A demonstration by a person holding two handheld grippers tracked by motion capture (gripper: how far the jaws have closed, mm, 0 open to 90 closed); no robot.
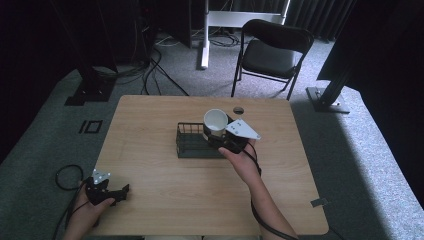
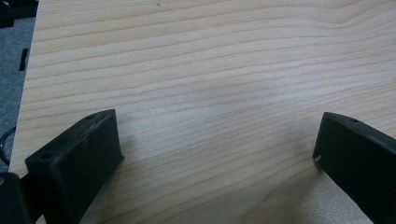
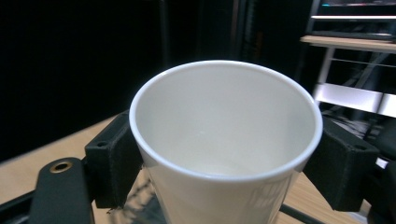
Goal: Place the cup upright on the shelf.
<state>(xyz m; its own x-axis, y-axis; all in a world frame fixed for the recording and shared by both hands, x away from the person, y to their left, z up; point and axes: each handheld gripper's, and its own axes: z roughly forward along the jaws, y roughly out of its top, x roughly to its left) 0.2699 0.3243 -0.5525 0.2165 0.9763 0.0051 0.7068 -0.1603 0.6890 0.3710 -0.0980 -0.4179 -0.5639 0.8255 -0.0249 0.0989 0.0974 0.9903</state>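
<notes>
1. Looking down from the high view: one pale wood-grain bench, one black wire basket and one smooth white cup over the basket's right end, clamped by the right hand-held gripper. The left hand-held gripper rests near the bench's left front corner.
2. Left gripper view: two blocky black jaws spread wide over bare wood.
3. Right gripper view: both jaws press the round, empty cup's sides.

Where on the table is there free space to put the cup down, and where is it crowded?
The table is bare between the black wire basket and the left tongs, across the near edge, and along the right side past the right tongs. The far strip behind the basket is also free. It is crowded only at the middle, where the white cup, held in the right tongs, sits over the basket.
</notes>
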